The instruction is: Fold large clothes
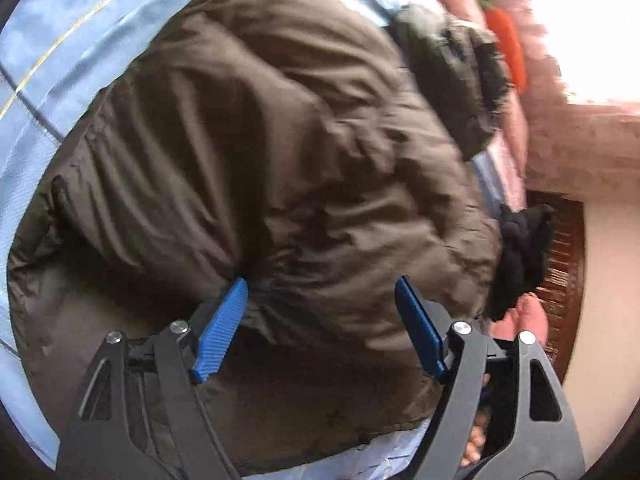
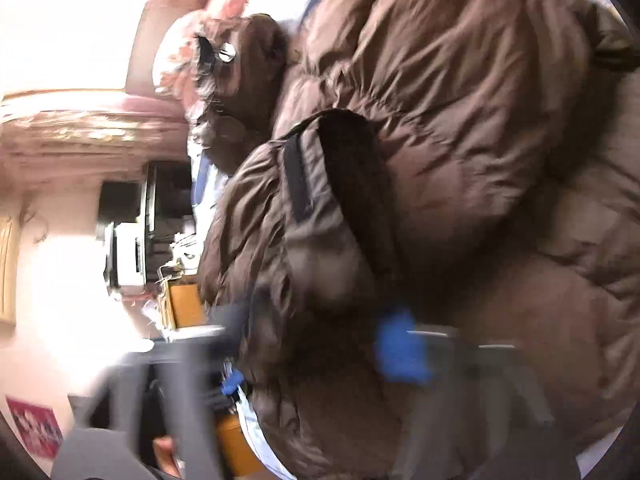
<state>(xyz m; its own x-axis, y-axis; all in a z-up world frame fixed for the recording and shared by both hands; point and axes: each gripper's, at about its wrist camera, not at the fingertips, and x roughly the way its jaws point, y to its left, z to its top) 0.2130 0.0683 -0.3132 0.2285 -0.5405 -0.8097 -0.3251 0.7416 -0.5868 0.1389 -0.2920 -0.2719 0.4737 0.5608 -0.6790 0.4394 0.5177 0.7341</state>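
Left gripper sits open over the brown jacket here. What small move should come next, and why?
Probably close the left gripper on the jacket. Its blue fingers stand wide apart with puffy fabric bulging between them and nothing pinched yet. The right gripper is blurred, with the sleeve bunched between its fingers; whether it grips cannot be told. The jacket lies on the blue sheet, not yet folded.

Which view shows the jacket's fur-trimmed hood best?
The left wrist view: the hood lies whole beyond the brown jacket, only mildly blurred. The right wrist view shows it smaller, smeared and partly washed out by glare.
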